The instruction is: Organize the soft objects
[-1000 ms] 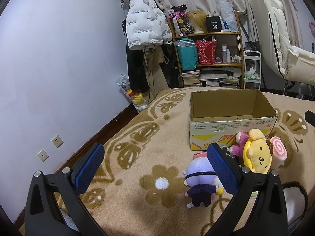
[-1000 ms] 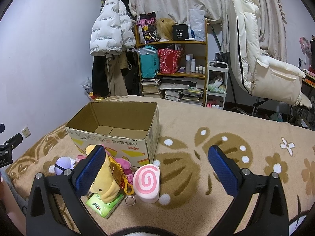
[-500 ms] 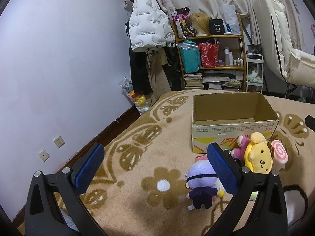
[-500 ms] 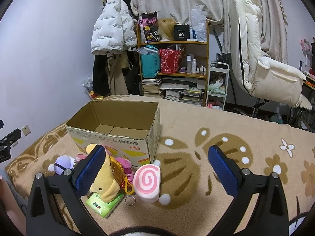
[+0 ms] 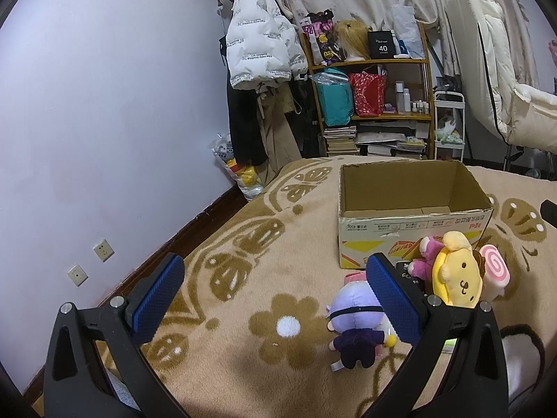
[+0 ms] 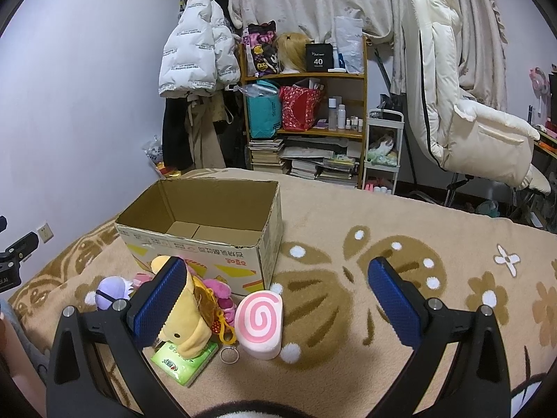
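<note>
An open, empty cardboard box point(image 5: 414, 223) point(image 6: 205, 247) stands on the beige patterned blanket. In front of it lie soft toys: a purple-haired doll point(image 5: 355, 327) point(image 6: 109, 287), a yellow dog plush point(image 5: 457, 278) point(image 6: 186, 331), a pink plush point(image 5: 423, 261) point(image 6: 217, 287) and a pink swirl roll cushion point(image 5: 494, 273) point(image 6: 259, 320). My left gripper point(image 5: 275, 303) is open and empty, above the blanket left of the doll. My right gripper point(image 6: 276, 304) is open and empty, above the swirl cushion.
A green tissue pack point(image 6: 184, 362) and a key ring point(image 6: 229, 353) lie by the toys. A shelf point(image 6: 306, 118) with bags and books, hanging coats point(image 6: 198, 59) and a white chair point(image 6: 466, 115) stand behind. The wall point(image 5: 87, 139) runs along the left.
The left gripper has shifted slightly, so the box and toys sit a little further right and lower in its view. The right view has barely changed.
</note>
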The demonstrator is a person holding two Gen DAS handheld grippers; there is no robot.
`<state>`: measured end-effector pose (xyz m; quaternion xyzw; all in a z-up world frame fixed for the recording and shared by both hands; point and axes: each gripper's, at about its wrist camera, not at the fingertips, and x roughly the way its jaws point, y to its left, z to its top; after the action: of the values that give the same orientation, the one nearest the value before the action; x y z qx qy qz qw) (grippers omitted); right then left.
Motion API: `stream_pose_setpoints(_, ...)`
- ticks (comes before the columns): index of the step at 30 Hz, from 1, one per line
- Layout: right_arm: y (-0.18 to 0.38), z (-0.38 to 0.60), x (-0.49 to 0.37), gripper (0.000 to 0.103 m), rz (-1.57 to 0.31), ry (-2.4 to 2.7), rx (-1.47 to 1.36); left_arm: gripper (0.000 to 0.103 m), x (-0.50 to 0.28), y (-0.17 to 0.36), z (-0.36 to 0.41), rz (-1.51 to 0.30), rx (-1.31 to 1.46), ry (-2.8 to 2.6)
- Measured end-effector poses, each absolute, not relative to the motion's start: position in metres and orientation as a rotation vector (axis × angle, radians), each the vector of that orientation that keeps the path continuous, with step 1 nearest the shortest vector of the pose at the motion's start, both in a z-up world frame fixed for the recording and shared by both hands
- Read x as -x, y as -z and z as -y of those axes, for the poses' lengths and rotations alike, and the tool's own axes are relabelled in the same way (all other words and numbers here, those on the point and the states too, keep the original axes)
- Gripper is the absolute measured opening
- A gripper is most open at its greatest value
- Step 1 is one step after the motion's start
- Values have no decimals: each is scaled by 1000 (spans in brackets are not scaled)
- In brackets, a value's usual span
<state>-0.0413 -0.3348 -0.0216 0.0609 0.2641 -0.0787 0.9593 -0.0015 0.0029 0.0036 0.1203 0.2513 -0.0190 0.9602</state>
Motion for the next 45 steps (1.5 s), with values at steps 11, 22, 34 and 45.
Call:
stream_pose_setpoints(11,22,335,41,103,-536,161,-121,103,2,-3,-3,-509,-245,37)
stream_pose_setpoints(22,23,334,40,103,-545,160,-122,103,-5,2,0,-546,-250,46)
stream_pose_setpoints(34,41,339,21,103,-647,149,-167,103,-28,17,28,-635,-314,122)
stream_pose_setpoints(45,80,341,-13,103,-809,113,-175,103,-68,54,37,-822,-315,130)
